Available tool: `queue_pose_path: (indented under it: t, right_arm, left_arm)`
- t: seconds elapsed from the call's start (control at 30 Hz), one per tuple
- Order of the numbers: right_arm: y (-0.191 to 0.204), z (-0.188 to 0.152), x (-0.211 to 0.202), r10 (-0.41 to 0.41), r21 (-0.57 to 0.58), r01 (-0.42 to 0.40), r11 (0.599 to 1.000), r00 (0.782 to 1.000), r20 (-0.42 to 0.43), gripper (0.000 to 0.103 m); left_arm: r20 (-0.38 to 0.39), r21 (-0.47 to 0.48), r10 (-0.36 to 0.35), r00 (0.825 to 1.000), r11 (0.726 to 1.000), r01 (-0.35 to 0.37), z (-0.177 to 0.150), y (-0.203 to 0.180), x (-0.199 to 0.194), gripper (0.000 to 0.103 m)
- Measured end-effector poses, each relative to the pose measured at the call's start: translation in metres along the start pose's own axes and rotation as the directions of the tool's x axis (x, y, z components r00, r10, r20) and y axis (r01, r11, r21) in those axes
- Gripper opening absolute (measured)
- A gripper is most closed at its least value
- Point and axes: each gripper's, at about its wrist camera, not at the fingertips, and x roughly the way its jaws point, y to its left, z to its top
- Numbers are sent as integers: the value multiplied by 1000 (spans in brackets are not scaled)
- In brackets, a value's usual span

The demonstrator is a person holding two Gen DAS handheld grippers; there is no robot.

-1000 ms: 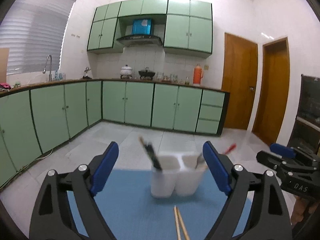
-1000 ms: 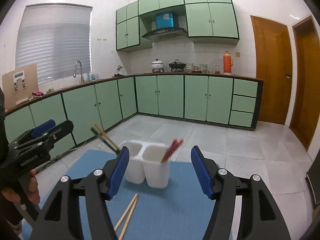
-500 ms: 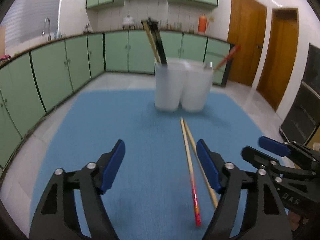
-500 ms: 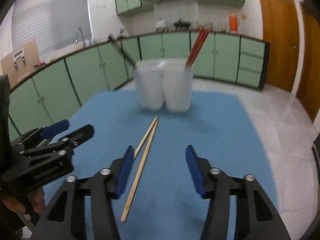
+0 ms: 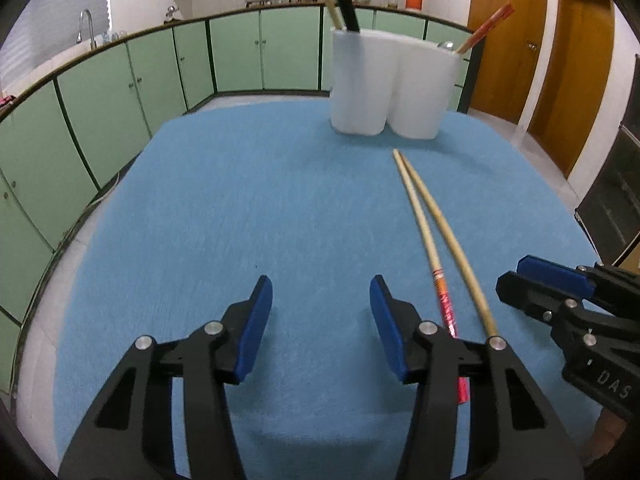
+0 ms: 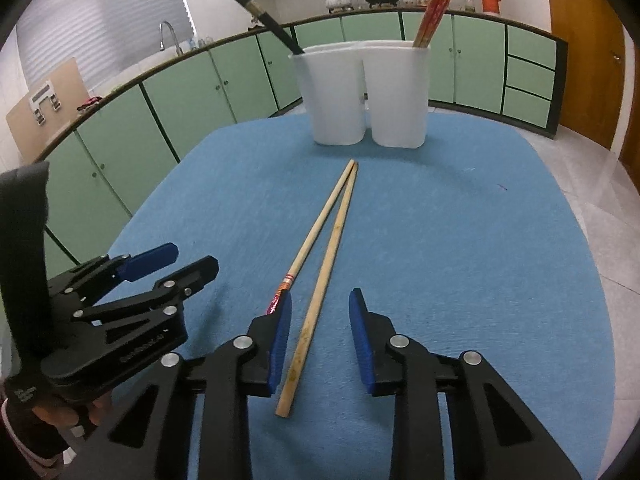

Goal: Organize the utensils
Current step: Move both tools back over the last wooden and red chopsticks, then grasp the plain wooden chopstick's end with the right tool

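Two wooden chopsticks (image 5: 428, 220) lie side by side on the blue mat (image 5: 240, 208); one has a red end. They also show in the right wrist view (image 6: 324, 252). A white two-compartment holder (image 5: 390, 84) stands at the mat's far side, with dark and wooden chopsticks in one cup and red chopsticks in the other; it also shows in the right wrist view (image 6: 364, 92). My left gripper (image 5: 320, 320) is open and empty, left of the chopsticks. My right gripper (image 6: 318, 328) is open, low over the plain chopstick's near end, which lies between the jaws.
The mat covers a table with rounded edges. Green kitchen cabinets line the back and left walls, and wooden doors (image 5: 504, 36) stand at the right. The other gripper shows at each view's side: the right one (image 5: 568, 304) and the left one (image 6: 132, 280).
Both grippers have dropped from a high, level view down close to the mat. The right gripper now straddles a chopstick's near end. The holder and chopsticks have not moved.
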Motion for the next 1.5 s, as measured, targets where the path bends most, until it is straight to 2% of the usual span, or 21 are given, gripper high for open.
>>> queue_pose_path:
  t: [0.33, 0.5, 0.77, 1.13, 1.37, 1.5]
  right_arm:
    - [4, 3, 23, -21, -1, 21, 1000, 998, -54, 22]
    - [3, 5, 30, -35, 7, 36, 999, 997, -68, 9]
    - [-12, 4, 25, -65, 44, 67, 997, 996, -54, 7]
    - [-73, 10, 19, -157, 164, 159, 974, 987, -24, 7]
    - [-89, 10, 10, -106, 193, 101, 976, 994, 16, 11]
    - [-86, -4, -8, -91, 179, 82, 980, 995, 46, 20]
  left_arm:
    - [-12, -27, -24, 1000, 999, 24, 2, 4, 4, 50]
    - [-9, -20, -29, 1000, 999, 29, 5, -1, 5, 50]
    - [5, -2, -62, 998, 998, 62, 8, -15, 0, 50]
    - [-11, 40, -108, 994, 993, 108, 6, -46, 3, 50]
    - [-18, 56, -124, 992, 991, 125, 2, -54, 1, 56]
    - [-27, 54, -131, 991, 990, 133, -1, -56, 0, 56]
